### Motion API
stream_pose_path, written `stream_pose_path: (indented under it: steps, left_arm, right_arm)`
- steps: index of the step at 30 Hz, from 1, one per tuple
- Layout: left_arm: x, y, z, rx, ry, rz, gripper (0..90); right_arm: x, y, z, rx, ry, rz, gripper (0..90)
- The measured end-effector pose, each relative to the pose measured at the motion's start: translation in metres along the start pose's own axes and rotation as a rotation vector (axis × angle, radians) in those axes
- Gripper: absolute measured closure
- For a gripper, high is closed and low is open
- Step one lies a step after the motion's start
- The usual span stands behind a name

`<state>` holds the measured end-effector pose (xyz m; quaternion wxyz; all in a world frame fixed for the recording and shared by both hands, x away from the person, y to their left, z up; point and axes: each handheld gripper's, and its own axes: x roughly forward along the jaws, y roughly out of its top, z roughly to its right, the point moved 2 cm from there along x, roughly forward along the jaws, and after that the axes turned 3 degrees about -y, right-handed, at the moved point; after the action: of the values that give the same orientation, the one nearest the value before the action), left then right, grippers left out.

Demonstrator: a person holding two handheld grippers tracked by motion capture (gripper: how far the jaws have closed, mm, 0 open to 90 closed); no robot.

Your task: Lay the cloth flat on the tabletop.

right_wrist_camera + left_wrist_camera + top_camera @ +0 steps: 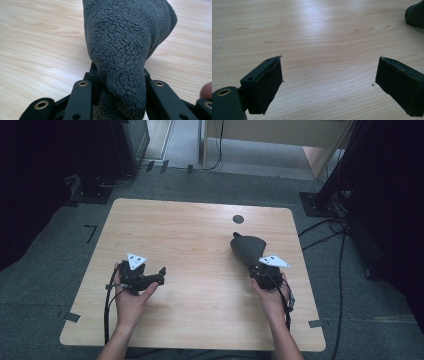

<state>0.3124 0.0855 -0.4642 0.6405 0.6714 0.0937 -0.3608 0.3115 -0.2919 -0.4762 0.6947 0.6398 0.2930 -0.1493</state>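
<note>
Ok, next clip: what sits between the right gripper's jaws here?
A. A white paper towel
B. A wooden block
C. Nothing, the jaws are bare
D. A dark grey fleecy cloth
D. In the right gripper view the dark grey fleecy cloth runs down between the jaws of the right gripper, which pinch it; the high view shows the same cloth bunched ahead of that gripper over the wooden table.

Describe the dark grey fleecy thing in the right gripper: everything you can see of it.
The dark grey fleecy cloth is a soft, nubby, matte fabric like sherpa fleece. The right gripper pinches one bunched end between its jaws; from there the cloth widens into a rounded, cone-like bundle. In the high view it lies forward of the gripper over the wooden table; whether it rests on the wood cannot be told.
</note>
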Motion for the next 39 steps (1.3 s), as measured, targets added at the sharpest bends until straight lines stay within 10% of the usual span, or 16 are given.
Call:
stream_pose_path:
  steps: [14, 33, 39]
  left_arm:
    - [0.000, -0.006, 0.016, 0.052, -0.061, -0.012, 7.0]
    - [0.001, -0.012, 0.036, 0.118, -0.260, 0.005, 7.0]
    - [0.001, -0.015, 0.037, 0.138, -0.263, -0.012, 7.0]
  right_arm:
    - [-0.014, -0.001, -0.077, -0.124, 0.115, 0.043, 67.8]
    - [-0.022, -0.006, -0.121, -0.240, 0.263, 0.094, 66.2]
    - [-0.013, -0.011, -0.129, -0.286, 0.267, 0.055, 44.2]
